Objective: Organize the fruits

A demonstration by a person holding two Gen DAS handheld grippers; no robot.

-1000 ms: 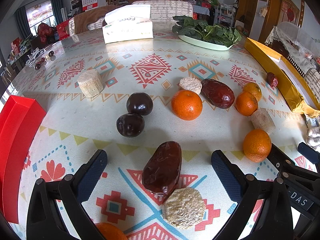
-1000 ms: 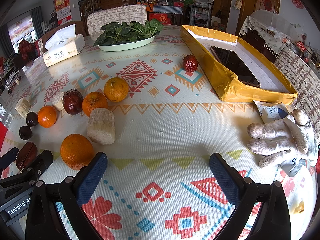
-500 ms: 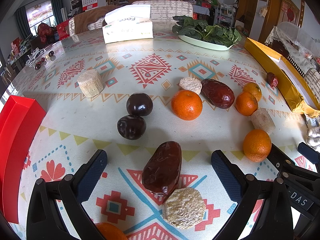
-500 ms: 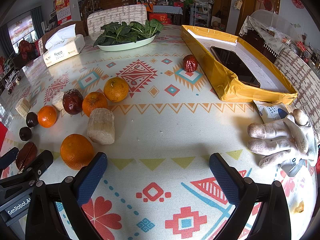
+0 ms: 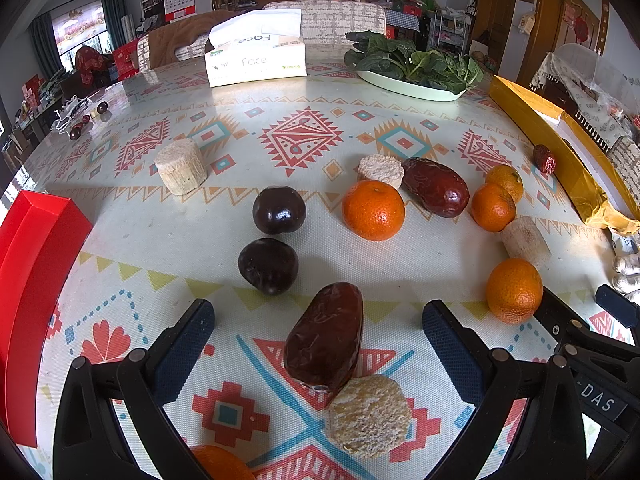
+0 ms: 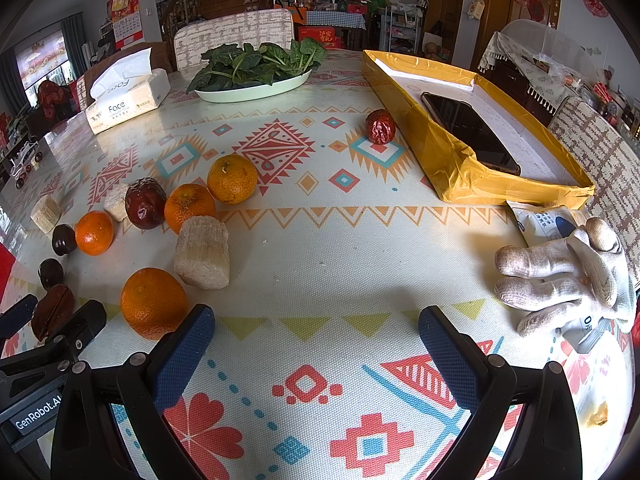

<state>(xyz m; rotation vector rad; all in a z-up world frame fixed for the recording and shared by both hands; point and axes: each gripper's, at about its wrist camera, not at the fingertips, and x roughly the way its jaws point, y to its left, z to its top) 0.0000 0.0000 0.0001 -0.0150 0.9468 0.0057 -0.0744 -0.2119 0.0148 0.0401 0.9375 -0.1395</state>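
Your left gripper (image 5: pixel 318 344) gapes wide around a large brown date (image 5: pixel 326 334) (untouched) on the patterned table (image 5: pixel 400 272); your right gripper (image 6: pixel 316 344), equally wide, hovers beside an orange (image 6: pixel 154 302).

Left gripper (image 5: pixel 318 344) – jaws wide, right gripper (image 6: pixel 316 342) – likewise

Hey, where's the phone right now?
In the right wrist view, the phone lies inside the yellow box at the table's far right, just right of a small wrinkled red date.
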